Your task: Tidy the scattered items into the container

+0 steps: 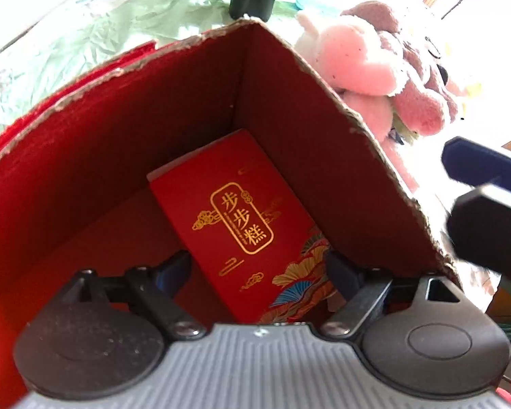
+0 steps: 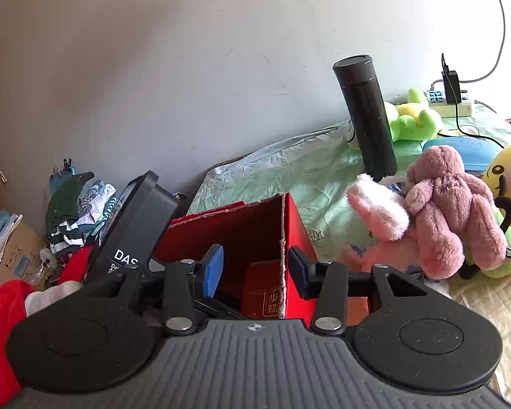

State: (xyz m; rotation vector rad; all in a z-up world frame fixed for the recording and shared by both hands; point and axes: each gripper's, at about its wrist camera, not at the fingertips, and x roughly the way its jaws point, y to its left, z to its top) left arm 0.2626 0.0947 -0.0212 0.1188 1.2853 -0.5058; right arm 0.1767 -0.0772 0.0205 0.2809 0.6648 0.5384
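- Green crinkled bed cover (image 2: 289, 163) against grey wall.
- Left gripper (image 1: 255, 272) spread wide, released, poised over red gift box (image 1: 235, 218) lying inside red cardboard container (image 1: 173, 102).
- Right gripper (image 2: 255, 272) half-open, empty, straddling container wall.
- Pink plush toy (image 2: 453, 211) right, outside.

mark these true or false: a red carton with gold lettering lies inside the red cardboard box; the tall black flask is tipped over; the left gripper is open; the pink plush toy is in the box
1. The red carton with gold lettering lies inside the red cardboard box. True.
2. The tall black flask is tipped over. False: it stands upright.
3. The left gripper is open. True, clear of the carton.
4. The pink plush toy is in the box. False: it lies outside, beside it.
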